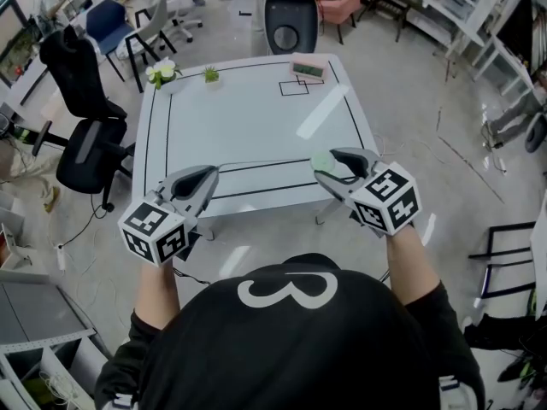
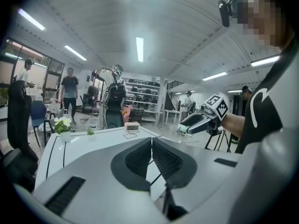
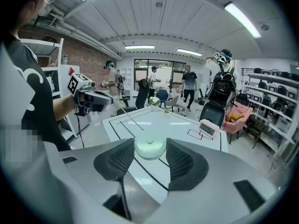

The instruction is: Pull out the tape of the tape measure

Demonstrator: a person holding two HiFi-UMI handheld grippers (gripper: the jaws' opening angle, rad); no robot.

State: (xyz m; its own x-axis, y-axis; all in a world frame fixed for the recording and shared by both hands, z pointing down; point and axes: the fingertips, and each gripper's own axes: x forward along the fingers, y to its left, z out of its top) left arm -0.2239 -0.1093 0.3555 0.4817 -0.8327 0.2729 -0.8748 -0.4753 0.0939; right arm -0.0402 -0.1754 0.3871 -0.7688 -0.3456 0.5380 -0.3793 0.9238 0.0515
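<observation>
Black short-sleeved T-shirt [image 1: 299, 348], white 3-shaped mark [image 1: 286, 290] at its 12 o'clock edge; grey left gripper [image 1: 212, 173] and right gripper [image 1: 330, 159], each carrying a black-and-white marker cube [image 1: 155, 231].

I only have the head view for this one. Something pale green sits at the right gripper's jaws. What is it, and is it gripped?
Observer: The right gripper view shows a round, pale green tape measure. The right gripper has it clamped, with the jaws pressing on both sides.
Operator: Is the left gripper open?
Observer: No. In the left gripper view, the left gripper has its jaws pressed together, with nothing thick between them.
Operator: I see a faint line between the grippers. Is that the tape?
Observer: Yes. The right gripper view shows the thin tape running from the tape measure to the left gripper's tip.
</observation>
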